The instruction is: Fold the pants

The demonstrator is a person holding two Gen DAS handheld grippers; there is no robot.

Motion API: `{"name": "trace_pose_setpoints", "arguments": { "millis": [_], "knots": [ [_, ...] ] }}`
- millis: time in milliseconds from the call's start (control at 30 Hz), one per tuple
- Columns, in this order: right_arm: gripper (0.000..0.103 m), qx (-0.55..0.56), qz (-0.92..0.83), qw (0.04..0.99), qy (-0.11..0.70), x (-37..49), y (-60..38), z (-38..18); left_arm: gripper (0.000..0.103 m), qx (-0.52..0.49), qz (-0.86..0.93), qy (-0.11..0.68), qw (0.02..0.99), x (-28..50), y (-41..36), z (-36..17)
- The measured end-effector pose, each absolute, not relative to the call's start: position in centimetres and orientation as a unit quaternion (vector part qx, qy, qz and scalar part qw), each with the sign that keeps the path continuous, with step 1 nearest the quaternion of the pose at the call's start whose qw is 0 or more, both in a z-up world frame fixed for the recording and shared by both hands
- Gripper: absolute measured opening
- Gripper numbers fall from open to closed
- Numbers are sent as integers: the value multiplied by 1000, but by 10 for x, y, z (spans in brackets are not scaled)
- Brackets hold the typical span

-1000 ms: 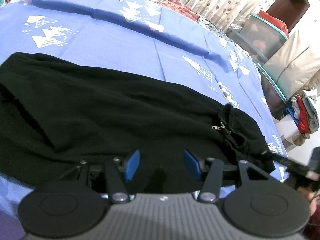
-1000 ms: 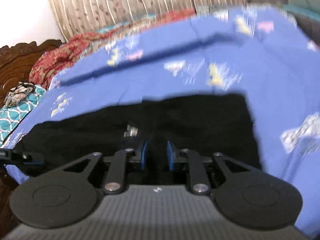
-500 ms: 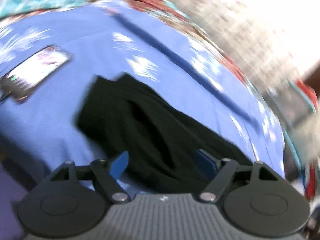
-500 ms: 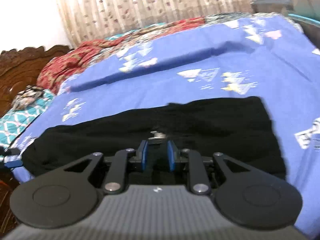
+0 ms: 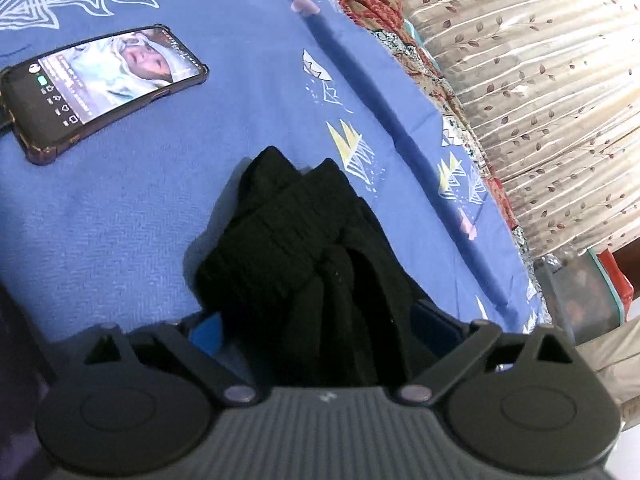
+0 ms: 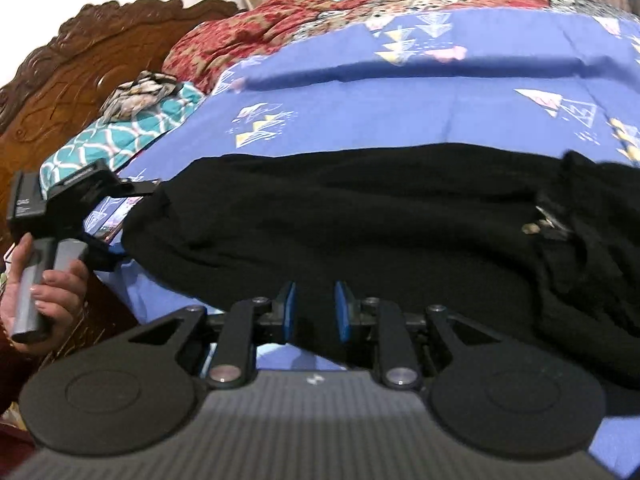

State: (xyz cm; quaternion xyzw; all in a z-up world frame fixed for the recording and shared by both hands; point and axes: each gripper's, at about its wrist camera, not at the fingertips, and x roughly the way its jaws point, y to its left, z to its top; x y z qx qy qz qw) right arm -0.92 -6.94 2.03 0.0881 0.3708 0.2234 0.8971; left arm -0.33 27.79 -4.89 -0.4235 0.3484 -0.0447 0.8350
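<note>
Black pants point(image 6: 360, 216) lie lengthwise across a blue patterned bedsheet point(image 6: 400, 96). In the left wrist view the ribbed leg cuffs point(image 5: 280, 236) lie bunched on the sheet. My left gripper point(image 5: 320, 326) is open wide, its blue pads on either side of the leg fabric near the cuffs. In the right wrist view my right gripper point(image 6: 314, 312) stands at the near edge of the pants with a narrow gap between its pads and black cloth in that gap. The zipper and waist folds point(image 6: 548, 224) lie to its right. The left gripper point(image 6: 80, 216), held in a hand, shows at the cuff end.
A lit phone point(image 5: 100, 84) lies on the sheet left of the cuffs. A carved wooden headboard point(image 6: 80, 64), a teal pillow point(image 6: 120, 136) and a red patterned blanket point(image 6: 248, 32) are at the bed's far side. Curtains point(image 5: 540, 80) and storage boxes point(image 5: 592, 296) stand beyond.
My left gripper has swung from the middle of the pants to the leg cuffs and opened wider. My right gripper's view has shifted left along the pants, with the zipper now at its right.
</note>
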Motion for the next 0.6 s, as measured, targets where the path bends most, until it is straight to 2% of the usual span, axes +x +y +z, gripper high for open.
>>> {"name": "trace_pose_setpoints", "arguments": {
  "millis": [333, 500, 533, 600],
  "knots": [
    [25, 75, 235, 885, 394, 2, -41, 14, 101, -439, -68, 340, 829, -21, 288, -53],
    [25, 71, 233, 883, 401, 6, -32, 13, 97, -429, -59, 346, 832, 5, 282, -56],
    [25, 68, 233, 883, 401, 6, -31, 13, 89, -427, -52, 344, 834, 10, 282, -57],
    [25, 62, 232, 885, 398, 4, -28, 14, 62, -420, -32, 347, 838, 17, 281, -58]
  ]
}}
